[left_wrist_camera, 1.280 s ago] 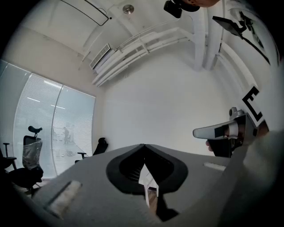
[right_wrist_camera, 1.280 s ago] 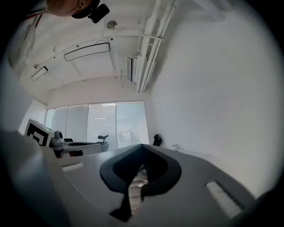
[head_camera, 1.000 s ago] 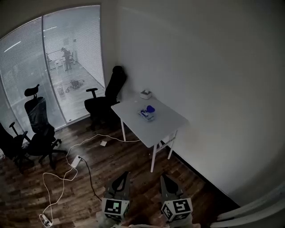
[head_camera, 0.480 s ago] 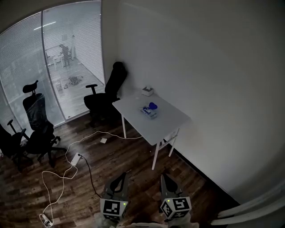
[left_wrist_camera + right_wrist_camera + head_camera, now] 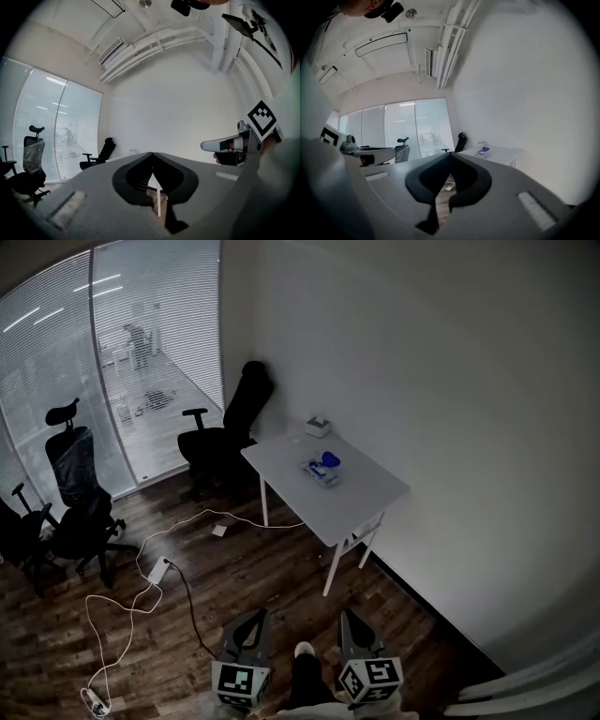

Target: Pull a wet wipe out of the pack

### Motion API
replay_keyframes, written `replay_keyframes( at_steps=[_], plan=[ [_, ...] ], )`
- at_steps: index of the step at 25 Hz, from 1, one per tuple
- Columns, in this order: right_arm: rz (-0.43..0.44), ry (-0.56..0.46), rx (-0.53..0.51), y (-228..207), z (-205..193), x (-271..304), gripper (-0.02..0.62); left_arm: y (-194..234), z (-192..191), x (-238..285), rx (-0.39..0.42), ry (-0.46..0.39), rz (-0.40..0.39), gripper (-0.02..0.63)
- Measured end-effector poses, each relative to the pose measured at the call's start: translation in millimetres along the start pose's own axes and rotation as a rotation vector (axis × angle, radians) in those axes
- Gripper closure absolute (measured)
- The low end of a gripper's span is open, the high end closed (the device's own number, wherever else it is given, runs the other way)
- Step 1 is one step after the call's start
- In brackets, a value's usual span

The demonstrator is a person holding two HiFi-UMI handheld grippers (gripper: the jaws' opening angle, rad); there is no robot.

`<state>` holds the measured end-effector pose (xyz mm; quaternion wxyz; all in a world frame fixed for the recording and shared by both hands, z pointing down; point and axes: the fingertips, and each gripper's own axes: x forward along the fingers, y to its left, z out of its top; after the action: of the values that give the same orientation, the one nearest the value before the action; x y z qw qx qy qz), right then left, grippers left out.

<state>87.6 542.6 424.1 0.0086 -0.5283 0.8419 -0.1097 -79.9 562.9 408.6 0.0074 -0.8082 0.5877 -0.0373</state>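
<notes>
Jaws: left gripper [image 5: 255, 617] and right gripper [image 5: 351, 617] both closed, nothing between them.
Pack position: wet wipe pack [image 5: 322, 471] lies on the tabletop [image 5: 361, 501], well apart from both grippers.
Change: a foot [image 5: 303, 650] now shows between the grippers; the tabletop appears slightly nearer.
Meaning: approach likely under way; pack untouched.

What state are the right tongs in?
Shut: in the right gripper view the right tongs meet at the tips with nothing between.
</notes>
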Motion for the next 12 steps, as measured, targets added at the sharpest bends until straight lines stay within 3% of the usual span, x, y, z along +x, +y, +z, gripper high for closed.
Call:
replay_keyframes(
  at_steps=[6, 12],
  plan=[
    [0.019, 0.010, 0.016, -12, -6, 60, 0.591, 35, -16, 43, -0.001, 0.023, 0.032, 0.603],
    [0.009, -0.002, 0.085, -48, -1, 134, 0.591, 62, -23, 125, 0.026, 0.055, 0.011, 0.603]
  ],
)
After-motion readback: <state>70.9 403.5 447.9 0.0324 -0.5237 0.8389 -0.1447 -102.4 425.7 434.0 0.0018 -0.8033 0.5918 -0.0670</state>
